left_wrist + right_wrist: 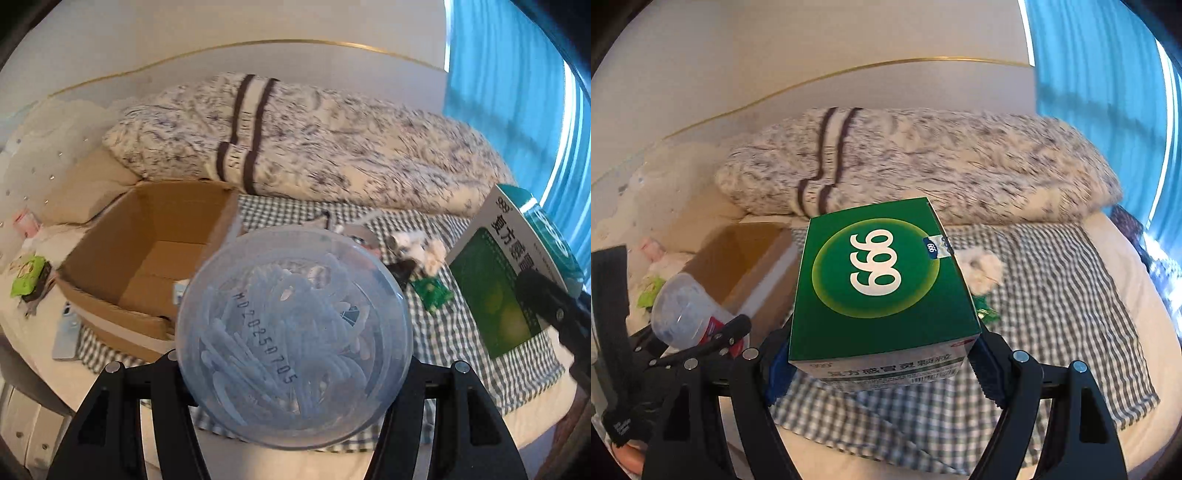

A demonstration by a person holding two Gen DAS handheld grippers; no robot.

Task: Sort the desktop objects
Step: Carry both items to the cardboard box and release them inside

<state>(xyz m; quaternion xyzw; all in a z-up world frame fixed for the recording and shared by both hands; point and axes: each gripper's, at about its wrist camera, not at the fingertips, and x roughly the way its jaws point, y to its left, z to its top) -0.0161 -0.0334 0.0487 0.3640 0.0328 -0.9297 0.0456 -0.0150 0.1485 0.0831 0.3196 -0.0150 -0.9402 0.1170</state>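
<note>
The left tool (295,369) is clamping a clear round plastic tub (293,336) of bluish sticks, while the right tool (882,369) is gripping a green rectangular medicine box (882,280); both are hanging above the grey-checked cloth (1052,295) on the bed, beyond which an open brown cardboard box (147,251) is sitting

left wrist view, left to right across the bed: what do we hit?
Green packet → pale blue phone → cardboard box → clear round tub held in the left claw → white clips and cotton → green medicine box in the right claw.
</note>
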